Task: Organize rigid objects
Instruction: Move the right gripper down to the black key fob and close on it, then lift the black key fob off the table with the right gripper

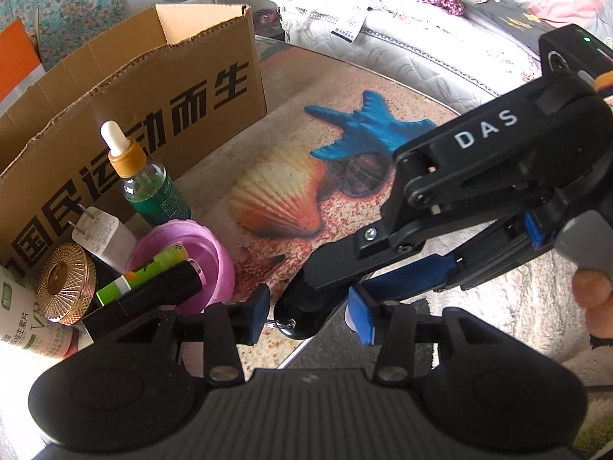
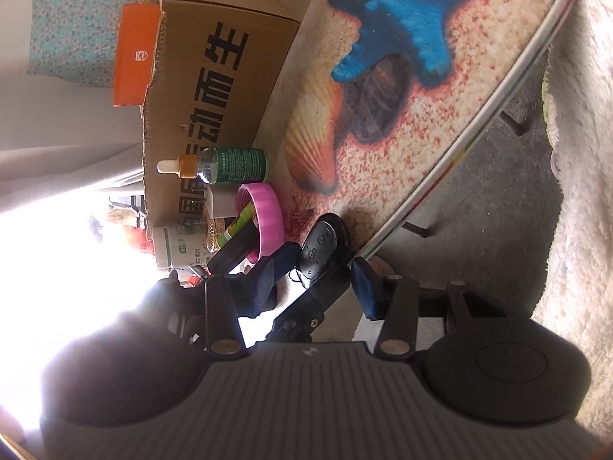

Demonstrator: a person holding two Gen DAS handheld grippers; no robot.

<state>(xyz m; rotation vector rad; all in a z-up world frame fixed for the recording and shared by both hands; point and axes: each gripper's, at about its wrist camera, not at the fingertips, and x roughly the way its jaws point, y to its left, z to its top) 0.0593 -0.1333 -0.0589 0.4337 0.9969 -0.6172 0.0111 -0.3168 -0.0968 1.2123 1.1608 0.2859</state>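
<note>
From the left I count 1 cardboard box [image 1: 126, 88], 1 dropper bottle [image 1: 147, 180], 1 charger [image 1: 101, 235], 1 pink ring [image 1: 214, 253]. My left gripper [image 1: 310, 318] and right gripper [image 2: 316, 281] both stand apart around 1 black key fob [image 2: 320, 253] at the edge of the seashell-printed table [image 1: 333, 88]; whether the pads press it, I cannot tell. Bedding [image 1: 383, 7] lies behind.

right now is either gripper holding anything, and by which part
cannot tell for the right gripper: the key fob sits between its fingers, sides near pads; left gripper holds nothing

Both tongs [image 1: 310, 316] [image 2: 318, 280] angled down, jaws partly apart, tips crossing.
</note>
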